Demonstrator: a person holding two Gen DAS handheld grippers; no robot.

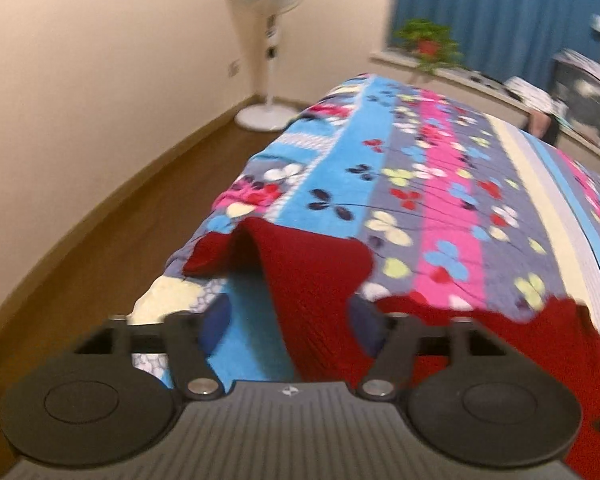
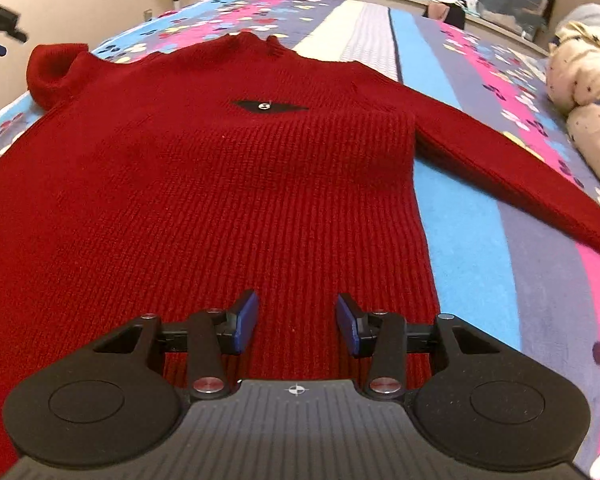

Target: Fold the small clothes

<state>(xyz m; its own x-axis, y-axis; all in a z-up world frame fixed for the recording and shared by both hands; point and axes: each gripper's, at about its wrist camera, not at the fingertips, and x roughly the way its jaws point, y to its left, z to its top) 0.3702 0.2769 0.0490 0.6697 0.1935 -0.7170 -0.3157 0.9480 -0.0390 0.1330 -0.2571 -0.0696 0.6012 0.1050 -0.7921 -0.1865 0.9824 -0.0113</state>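
Observation:
A dark red knitted sweater [image 2: 228, 184] lies flat on the flowered bed cover [image 2: 480, 248], collar far, hem near me. Its right sleeve [image 2: 512, 168] stretches out to the right; its left sleeve [image 2: 54, 70] is bunched at the far left. My right gripper [image 2: 296, 322] is open and empty just above the hem. In the left wrist view the left sleeve [image 1: 312, 280] runs humped between the open fingers of my left gripper [image 1: 288, 324], near the bed's left edge. The view is blurred.
A standing fan [image 1: 266, 40] is in the far corner on the wooden floor [image 1: 80, 248]. A potted plant [image 1: 430, 44] stands on the sill by the blue curtain [image 1: 500, 12]. A cream quilt [image 2: 588, 92] lies on the bed's right side.

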